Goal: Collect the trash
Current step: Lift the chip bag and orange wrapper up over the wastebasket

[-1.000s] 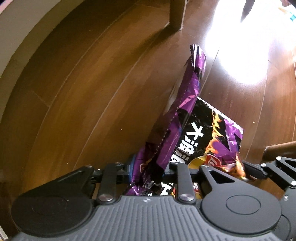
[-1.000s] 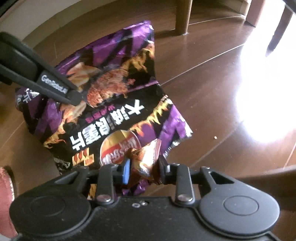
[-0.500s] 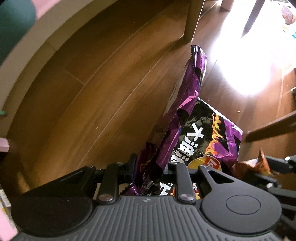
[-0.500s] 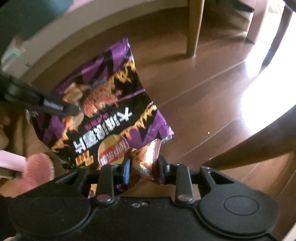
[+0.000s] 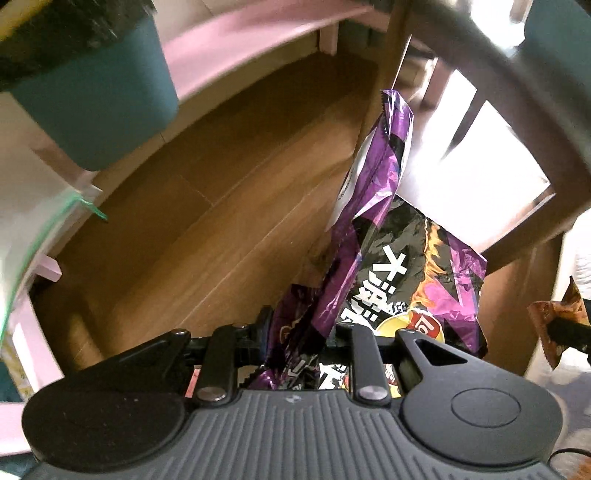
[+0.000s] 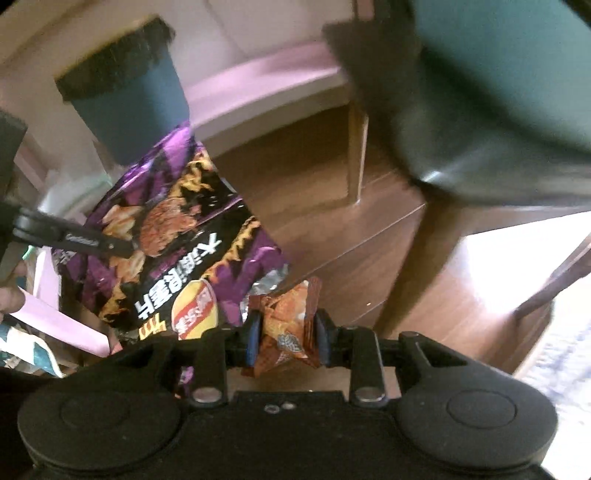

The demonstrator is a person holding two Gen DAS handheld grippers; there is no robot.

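My left gripper (image 5: 301, 332) is shut on a purple and black chip bag (image 5: 373, 236), which hangs raised above the wooden floor. The bag also shows in the right wrist view (image 6: 177, 236), with the left gripper's finger (image 6: 81, 238) across it. My right gripper (image 6: 284, 332) is shut on a small orange snack wrapper (image 6: 286, 325), also held up in the air. The wrapper shows at the right edge of the left wrist view (image 5: 554, 325). A teal bin with a black liner (image 6: 129, 96) stands beyond the bag; it also shows in the left wrist view (image 5: 92, 92).
A dark chair with a teal seat (image 6: 498, 74) looms at the upper right, its legs (image 6: 413, 266) close by. A pale pink shelf unit (image 5: 258, 33) runs behind the bin. Pink and patterned items (image 6: 48, 314) lie at the lower left.
Both grippers have risen from the floor with their trash. The bin, pink shelf and chair have come into view, and the wrapper now sits apart from the chip bag.
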